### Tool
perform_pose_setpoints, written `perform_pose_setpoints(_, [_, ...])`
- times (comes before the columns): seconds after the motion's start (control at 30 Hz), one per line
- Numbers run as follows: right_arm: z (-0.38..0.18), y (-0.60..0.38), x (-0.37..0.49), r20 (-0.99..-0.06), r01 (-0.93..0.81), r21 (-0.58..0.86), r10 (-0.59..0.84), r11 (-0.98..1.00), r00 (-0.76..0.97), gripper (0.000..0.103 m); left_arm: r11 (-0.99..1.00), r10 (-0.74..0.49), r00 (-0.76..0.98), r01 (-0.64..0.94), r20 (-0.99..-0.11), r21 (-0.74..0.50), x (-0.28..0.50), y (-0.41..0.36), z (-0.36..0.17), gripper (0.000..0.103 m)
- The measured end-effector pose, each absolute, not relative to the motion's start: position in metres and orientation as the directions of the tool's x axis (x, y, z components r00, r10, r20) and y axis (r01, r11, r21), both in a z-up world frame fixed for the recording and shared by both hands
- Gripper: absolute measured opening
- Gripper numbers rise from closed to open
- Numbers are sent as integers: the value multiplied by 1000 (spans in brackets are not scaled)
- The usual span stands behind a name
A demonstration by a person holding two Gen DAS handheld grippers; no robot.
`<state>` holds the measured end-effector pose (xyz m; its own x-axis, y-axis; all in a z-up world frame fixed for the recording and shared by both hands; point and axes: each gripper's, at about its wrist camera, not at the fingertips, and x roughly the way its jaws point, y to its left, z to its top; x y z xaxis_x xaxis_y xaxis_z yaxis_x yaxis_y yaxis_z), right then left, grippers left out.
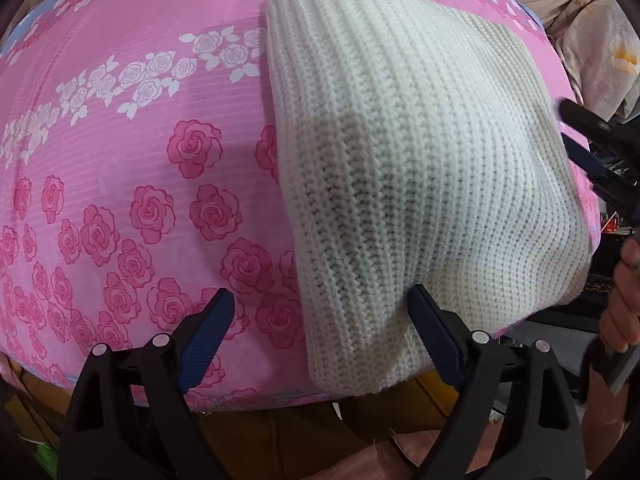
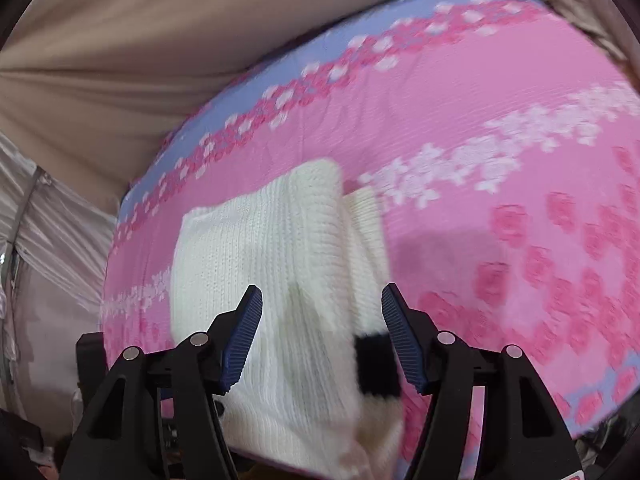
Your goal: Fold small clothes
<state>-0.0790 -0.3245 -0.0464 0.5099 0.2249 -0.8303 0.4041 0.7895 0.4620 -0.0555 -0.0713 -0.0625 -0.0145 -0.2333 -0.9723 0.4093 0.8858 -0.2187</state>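
Note:
A cream ribbed knit garment (image 1: 400,168) lies folded on the pink rose-print sheet (image 1: 140,160). My left gripper (image 1: 322,312) points down over its near corner and stands open. Its left finger hangs over bare sheet and its right finger over the knit, and neither pad presses on the cloth. In the right wrist view the same garment (image 2: 256,248) is blurred, with a black patch (image 2: 376,364) near its lower right. My right gripper (image 2: 322,320) is open above it with nothing pinched. The right gripper's fingers (image 1: 588,160) also show at the left view's right edge, beside the garment.
The sheet has a blue border (image 2: 320,52) and ends close to the garment's near edge (image 1: 240,398). Beige cloth (image 2: 120,60) rises behind the bed, with a silvery cover (image 2: 40,220) to its left. A person's hand (image 1: 624,292) shows at the right edge.

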Motion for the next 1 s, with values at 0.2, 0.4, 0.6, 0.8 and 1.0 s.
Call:
perform_pose_setpoints(0.2, [-11,-319,-83,-758,340,485,194,806,623,13,885,-238,23,418,-971,-207,-59,-70,-64,86])
perform_pose_setpoints(0.4, [-77,-334,-87,-863,443,413,187,795,469,24,869,-329,87,417,-940,-266,-56,-64,-44,87])
perform_pose_setpoints(0.6, [-53,-330,-110,-851,464,395,126,793,509,71,868,-462,130,267,-877,-418,-12,-49,-41,95])
perform_pose_setpoints(0.8, [-105,-330,-111,-846,496,511,309,702,433,75,857,-484,40,224,-874,-464,5,-70,-81,97])
perform_pose_setpoints(1.0, [-106,-320,-106,-837,467,517,308,718,453,77,853,-484,17,231,-875,-468,13,-84,-88,97])
